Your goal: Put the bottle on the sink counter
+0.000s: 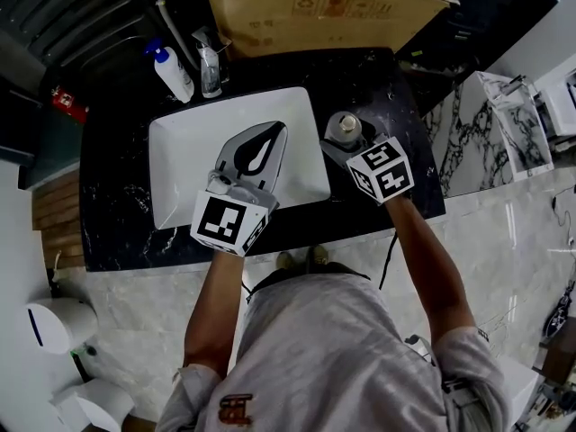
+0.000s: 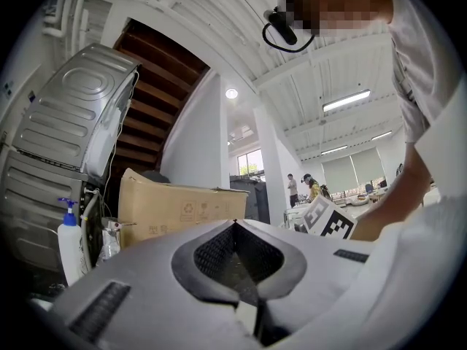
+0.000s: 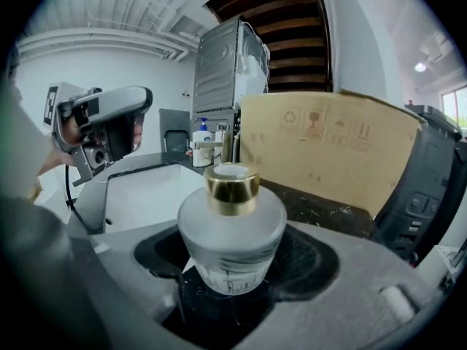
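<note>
Right hand-held gripper (image 3: 235, 262) clasps the upright gold-capped frosted bottle (image 3: 232, 228), jaws spread wide round it, base seemingly at the black counter (image 1: 389, 88) just right of the basin (image 1: 184, 156), while the left hand-held gripper (image 2: 233, 228), farther off, hangs shut, empty.

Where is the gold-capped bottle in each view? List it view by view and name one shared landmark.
Head view: bottle upper middle, on the black counter, just right of the white basin.
Left gripper view: not in it.
Right gripper view: dead centre, between the jaws.
Shared landmark: the cardboard box, behind the sink in all three.
</note>
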Motion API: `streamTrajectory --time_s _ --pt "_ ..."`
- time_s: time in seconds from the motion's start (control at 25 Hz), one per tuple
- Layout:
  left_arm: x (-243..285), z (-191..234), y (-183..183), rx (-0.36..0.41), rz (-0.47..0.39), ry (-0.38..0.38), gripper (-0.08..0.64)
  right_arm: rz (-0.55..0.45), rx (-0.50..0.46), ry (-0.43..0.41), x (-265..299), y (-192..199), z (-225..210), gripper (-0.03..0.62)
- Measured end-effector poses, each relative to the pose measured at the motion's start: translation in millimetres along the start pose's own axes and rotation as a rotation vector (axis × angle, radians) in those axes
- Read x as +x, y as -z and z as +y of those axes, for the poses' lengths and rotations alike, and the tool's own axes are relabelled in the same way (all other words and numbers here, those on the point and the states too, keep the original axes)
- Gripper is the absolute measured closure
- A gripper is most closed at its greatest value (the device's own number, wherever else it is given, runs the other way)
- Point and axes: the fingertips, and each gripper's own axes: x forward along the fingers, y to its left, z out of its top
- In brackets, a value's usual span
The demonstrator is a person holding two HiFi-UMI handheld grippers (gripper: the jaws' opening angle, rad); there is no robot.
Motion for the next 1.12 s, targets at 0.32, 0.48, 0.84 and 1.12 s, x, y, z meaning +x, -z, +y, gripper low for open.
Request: streamTrajectory --time_s 0.32,0.48,0.84,1.12 --pt "3.6 0.7 6.4 -0.015 0.014 -0.010 0.560 0.042 0.012 -0.008 16.5 17.2 -4.5 0.262" --pt "4.6 0.6 8.2 -0.019 0.020 -0.017 0.560 0.046 0.022 -0.013 19.5 23.0 -4.7 0.262" --pt "5.9 0.5 8.5 -0.023 0.026 -0.034 0.560 0.028 0.054 -0.038 20.0 24.9 -6.0 0.262" --pt "7.4 -4.2 10.7 -0.017 0.026 -0.025 0.560 0.013 0.046 -0.058 19.7 24.3 -1.7 0.243"
